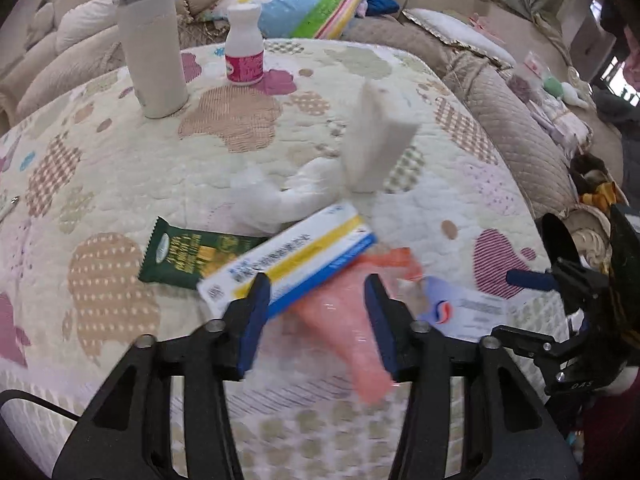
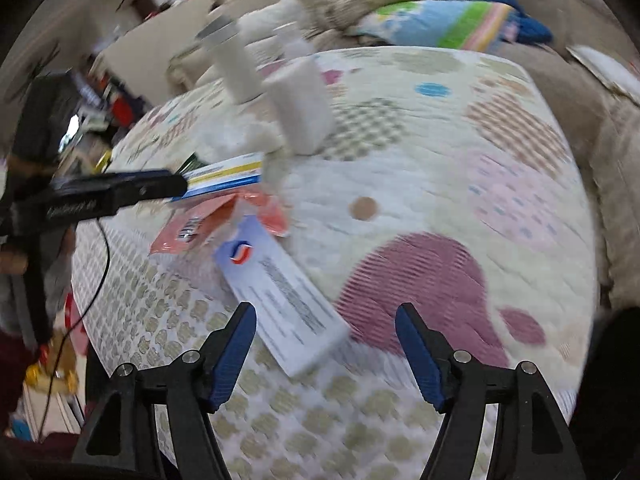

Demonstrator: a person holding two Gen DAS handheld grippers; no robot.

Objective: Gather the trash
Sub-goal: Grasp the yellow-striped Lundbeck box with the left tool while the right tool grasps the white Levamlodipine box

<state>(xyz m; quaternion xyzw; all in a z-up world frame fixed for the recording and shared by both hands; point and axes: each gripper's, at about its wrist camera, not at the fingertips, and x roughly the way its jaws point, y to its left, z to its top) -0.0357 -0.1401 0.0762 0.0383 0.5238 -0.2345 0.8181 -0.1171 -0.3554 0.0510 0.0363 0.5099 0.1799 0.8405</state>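
Meanwhile, left gripper (image 1: 318, 304), wide, straddles a pink wrapper (image 1: 352, 320) at six o'clock; right gripper (image 2: 326, 344), wide, nears a white card (image 2: 288, 300); closing likely follows.

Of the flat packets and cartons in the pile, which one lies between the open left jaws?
The salmon-pink plastic packet. The blue-and-yellow striped carton overlaps it just ahead; the dark green snack wrapper lies further left.

Left gripper (image 1: 318, 312) jaws parted, low over surface; right gripper (image 2: 326, 344) jaws wide apart.
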